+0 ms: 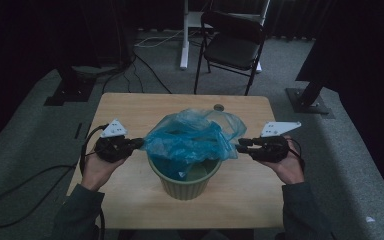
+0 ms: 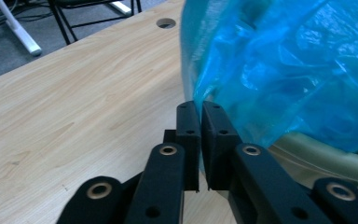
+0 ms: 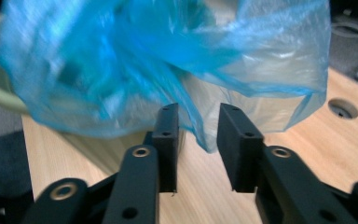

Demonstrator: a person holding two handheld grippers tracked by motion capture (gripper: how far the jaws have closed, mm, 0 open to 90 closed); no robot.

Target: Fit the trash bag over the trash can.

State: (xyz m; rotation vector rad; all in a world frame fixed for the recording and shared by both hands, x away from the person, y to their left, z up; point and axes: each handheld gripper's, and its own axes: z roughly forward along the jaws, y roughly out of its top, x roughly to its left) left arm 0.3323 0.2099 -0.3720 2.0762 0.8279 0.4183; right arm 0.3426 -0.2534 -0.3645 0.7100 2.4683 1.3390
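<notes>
my left tool point(image 2: 200, 109) has its jaws nearly together with a thin gap, the blue plastic bag point(image 1: 192, 137) edge at their tips. my right tool point(image 3: 196, 122) stands half wide, bag film hanging between unpressed. the bag sits in a green bin point(image 1: 185, 185) at centre frame on the surface point(image 1: 130, 107).

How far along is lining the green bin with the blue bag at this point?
Done: the blue bag sits bunched in the green bin. In hand: the left gripper, jaws a sliver apart, at the bag's edge; the right gripper open around a hanging fold. Left: spreading the bag's mouth over the rim.
</notes>
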